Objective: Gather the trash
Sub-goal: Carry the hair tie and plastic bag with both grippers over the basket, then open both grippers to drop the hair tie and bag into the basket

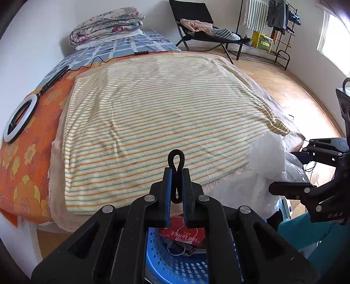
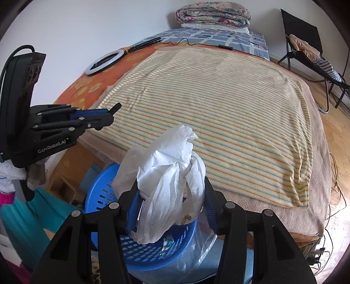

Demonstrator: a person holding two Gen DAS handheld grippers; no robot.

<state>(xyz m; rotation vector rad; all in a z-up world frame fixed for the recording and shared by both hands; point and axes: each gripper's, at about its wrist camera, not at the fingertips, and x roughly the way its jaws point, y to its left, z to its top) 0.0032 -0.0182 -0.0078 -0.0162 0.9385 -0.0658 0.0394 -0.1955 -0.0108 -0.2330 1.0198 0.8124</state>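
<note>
My left gripper [image 1: 176,174] is shut on a black elastic loop [image 1: 176,156] that sticks up between its blue pads. It hangs over a blue plastic basket [image 1: 186,268] holding a red wrapper [image 1: 186,231] and other litter. In the right wrist view my right gripper [image 2: 170,185] is shut on a crumpled white plastic bag [image 2: 170,157], also above the blue basket [image 2: 98,181]. The bag droops into the basket. The left gripper [image 2: 116,109] shows at the left in that view, and the right gripper [image 1: 288,168] with the bag [image 1: 264,157] at the right in the left wrist view.
The basket stands at the foot of a bed with a striped blanket [image 2: 218,109]. A ring light [image 2: 105,62] and its cable lie on the orange sheet, with a folded quilt [image 2: 213,13] at the head. A folding chair [image 2: 306,50] and cables [image 2: 334,174] are on the wooden floor at the right.
</note>
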